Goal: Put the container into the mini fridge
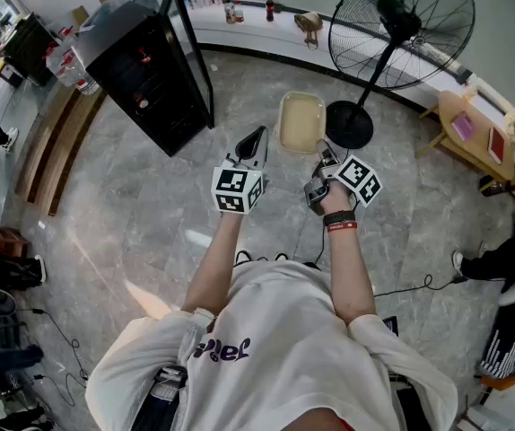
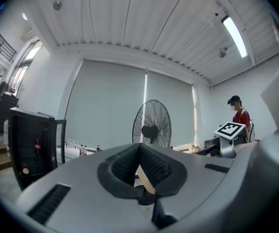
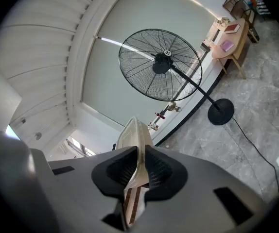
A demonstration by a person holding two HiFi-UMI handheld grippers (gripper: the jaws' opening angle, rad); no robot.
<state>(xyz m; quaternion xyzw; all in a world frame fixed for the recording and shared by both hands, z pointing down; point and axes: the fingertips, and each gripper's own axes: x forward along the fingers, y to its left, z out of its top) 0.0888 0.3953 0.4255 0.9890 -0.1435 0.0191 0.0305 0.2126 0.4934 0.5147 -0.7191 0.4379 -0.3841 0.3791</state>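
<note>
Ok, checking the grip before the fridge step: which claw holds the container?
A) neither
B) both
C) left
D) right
D: the right claw is shut on the rim of the container, while the left claw sits apart from it.

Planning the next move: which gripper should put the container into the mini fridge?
Right. The right gripper is clamped on the container; the left gripper is shut and empty, though nearer the mini fridge.

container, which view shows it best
Head view: the whole container shows from above, its edge pinched in the right gripper. The right gripper view sees it only edge-on between the jaws; the left gripper view catches just a beige sliver.
</note>
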